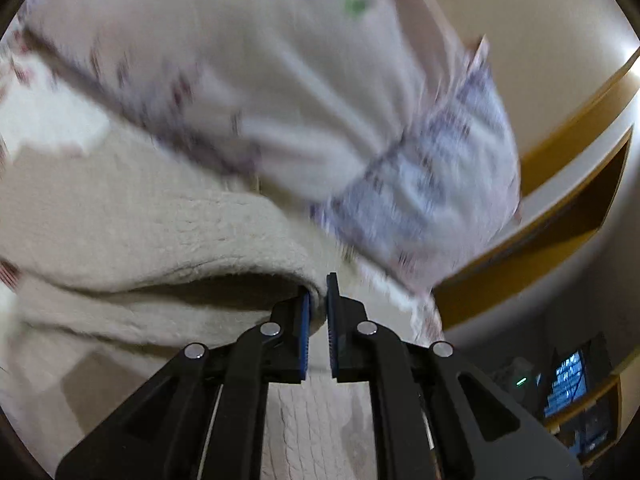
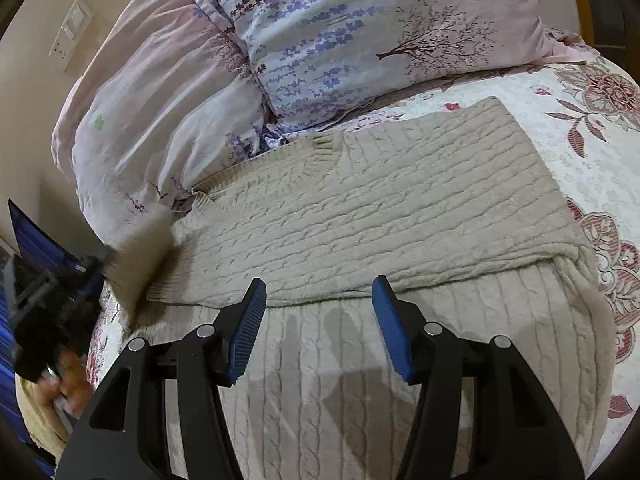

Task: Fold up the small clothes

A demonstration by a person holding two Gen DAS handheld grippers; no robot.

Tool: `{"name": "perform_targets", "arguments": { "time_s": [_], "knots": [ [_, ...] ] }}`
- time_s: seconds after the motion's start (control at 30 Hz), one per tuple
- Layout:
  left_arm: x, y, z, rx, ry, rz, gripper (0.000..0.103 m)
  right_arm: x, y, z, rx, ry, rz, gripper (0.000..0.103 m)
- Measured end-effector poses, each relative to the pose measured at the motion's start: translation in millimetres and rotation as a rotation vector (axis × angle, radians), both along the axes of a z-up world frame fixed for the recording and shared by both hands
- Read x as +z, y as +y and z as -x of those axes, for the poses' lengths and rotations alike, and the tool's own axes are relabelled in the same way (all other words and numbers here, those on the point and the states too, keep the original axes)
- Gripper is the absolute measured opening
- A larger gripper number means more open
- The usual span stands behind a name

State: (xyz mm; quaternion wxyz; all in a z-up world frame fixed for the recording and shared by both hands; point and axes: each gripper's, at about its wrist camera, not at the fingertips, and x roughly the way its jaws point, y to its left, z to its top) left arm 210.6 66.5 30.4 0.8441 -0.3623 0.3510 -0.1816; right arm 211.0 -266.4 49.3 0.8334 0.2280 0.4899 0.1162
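A beige cable-knit sweater [image 2: 360, 216] lies on the bed, its right side folded over the body. My left gripper [image 1: 318, 300] is shut on a fold of the sweater's left part [image 1: 160, 232], which hangs lifted off the bed. That gripper also shows at the left edge of the right wrist view [image 2: 86, 270], blurred, with the beige knit [image 2: 140, 252] in it. My right gripper [image 2: 318, 300] is open and empty, just above the sweater's lower body.
Two floral pillows [image 2: 360, 40] lie at the head of the bed, touching the sweater's collar. A floral quilt [image 2: 592, 128] covers the bed. A wooden bed frame [image 1: 560, 168] and a wall with a switch plate [image 2: 72, 28] stand at the sides.
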Motion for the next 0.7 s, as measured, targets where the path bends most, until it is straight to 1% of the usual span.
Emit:
{"name": "perform_targets", "arguments": {
  "time_s": [0.07, 0.13, 0.17, 0.2, 0.23, 0.27, 0.3, 0.37, 0.47, 0.53, 0.63, 0.67, 0.7],
  "knots": [
    [-16.3, -7.5, -0.7, -0.013, 0.045, 0.005, 0.008, 0.9, 0.3, 0.3, 0.010, -0.004, 0.008, 0.057],
    [-24.0, -7.7, 0.4, -0.020, 0.070, 0.006, 0.011, 4.2, 3.2, 0.2, 0.029, -0.021, 0.028, 0.057],
    [-26.6, -5.5, 2.4, -0.023, 0.078, 0.016, 0.016, 5.6, 4.6, 0.1, 0.036, -0.028, 0.034, 0.057],
    [-27.3, -2.1, 4.3, -0.022, 0.083, 0.027, 0.030, 9.2, 8.9, -0.1, 0.055, -0.044, 0.043, 0.057],
    [-26.9, 2.6, 7.2, -0.017, 0.084, 0.041, 0.037, 12.3, 12.1, -0.3, 0.071, -0.057, 0.047, 0.057],
    [-26.6, 9.4, 11.7, -0.006, 0.082, 0.059, 0.049, 15.0, 16.0, -1.1, 0.087, -0.068, 0.052, 0.057],
    [-25.7, 17.5, 17.1, 0.007, 0.080, 0.074, 0.053, 20.2, 23.3, -1.3, 0.117, -0.091, 0.061, 0.057],
    [-27.4, 36.6, 26.9, 0.040, 0.085, 0.104, 0.054, 30.8, 39.5, -0.7, 0.186, -0.139, 0.078, 0.057],
    [-31.9, 68.6, 38.9, 0.120, 0.108, 0.145, 0.054, 50.8, 78.7, 1.4, 0.339, -0.241, 0.120, 0.057],
    [-35.5, 88.3, 47.2, 0.171, 0.117, 0.158, 0.054, 62.9, 119.6, 5.9, 0.486, -0.328, 0.167, 0.056],
    [-38.2, 108.3, 55.1, 0.221, 0.124, 0.153, 0.053, 66.1, 175.2, 10.7, 0.667, -0.409, 0.232, 0.049],
    [-39.8, 113.0, 57.3, 0.231, 0.134, 0.149, 0.053, 62.3, 198.2, 10.2, 0.731, -0.427, 0.271, 0.046],
    [-40.5, 114.4, 57.6, 0.229, 0.138, 0.155, 0.052, 58.4, 211.8, 9.3, 0.766, -0.432, 0.298, 0.044]
  ]
}}
